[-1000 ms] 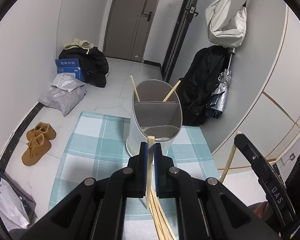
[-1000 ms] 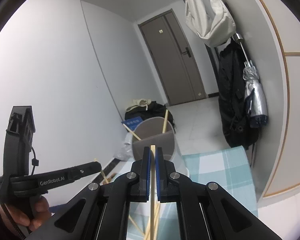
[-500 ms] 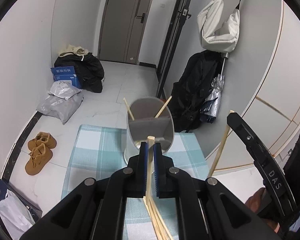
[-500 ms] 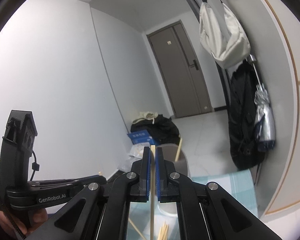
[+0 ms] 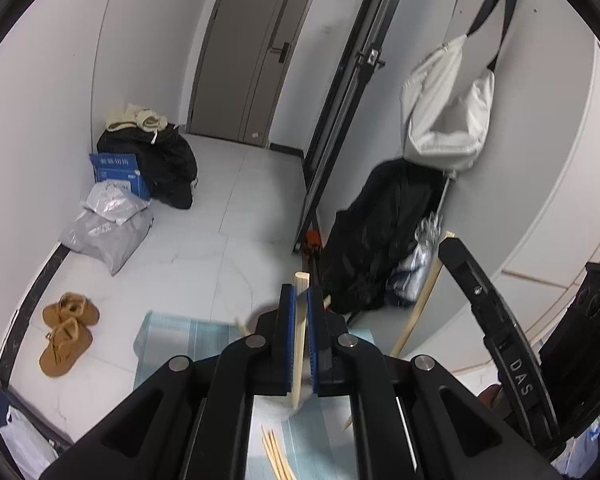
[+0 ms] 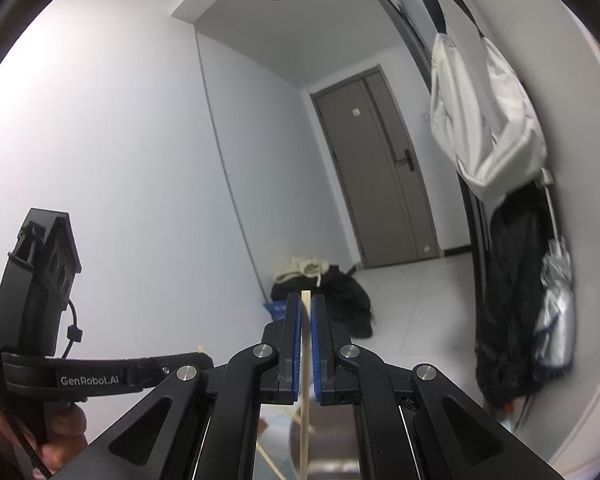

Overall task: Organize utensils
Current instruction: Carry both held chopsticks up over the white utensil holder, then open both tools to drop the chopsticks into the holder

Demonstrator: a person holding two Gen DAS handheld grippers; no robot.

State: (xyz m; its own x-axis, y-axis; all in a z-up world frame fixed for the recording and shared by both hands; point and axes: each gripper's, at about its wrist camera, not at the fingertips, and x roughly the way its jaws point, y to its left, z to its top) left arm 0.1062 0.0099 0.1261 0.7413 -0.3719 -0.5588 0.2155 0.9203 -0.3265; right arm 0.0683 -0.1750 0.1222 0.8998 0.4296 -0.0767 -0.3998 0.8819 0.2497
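Observation:
In the left wrist view my left gripper (image 5: 299,292) is shut on a pale wooden chopstick (image 5: 298,356) that stands nearly upright between the blue pads. Below it, several loose chopsticks (image 5: 276,456) lie on the blue checked cloth (image 5: 172,332). The grey holder is almost wholly hidden behind the jaws; only a stick tip (image 5: 242,325) pokes out. My right gripper (image 6: 306,300) is shut on another chopstick (image 6: 306,364), also upright. The holder's grey rim (image 6: 332,468) shows blurred beneath it. The right gripper's stick (image 5: 420,300) shows at the right of the left wrist view.
On the floor beyond the table lie brown shoes (image 5: 66,332), grey parcels (image 5: 108,224), a blue box (image 5: 116,170) and a black bag (image 5: 160,164). A white bag (image 5: 448,120), black coat (image 5: 380,232) and folded umbrella (image 6: 556,320) hang at the right wall.
Both grippers have risen, each still holding its chopstick. The holder has slid down and out of sight behind the left jaws, and it sits lower in the right wrist view.

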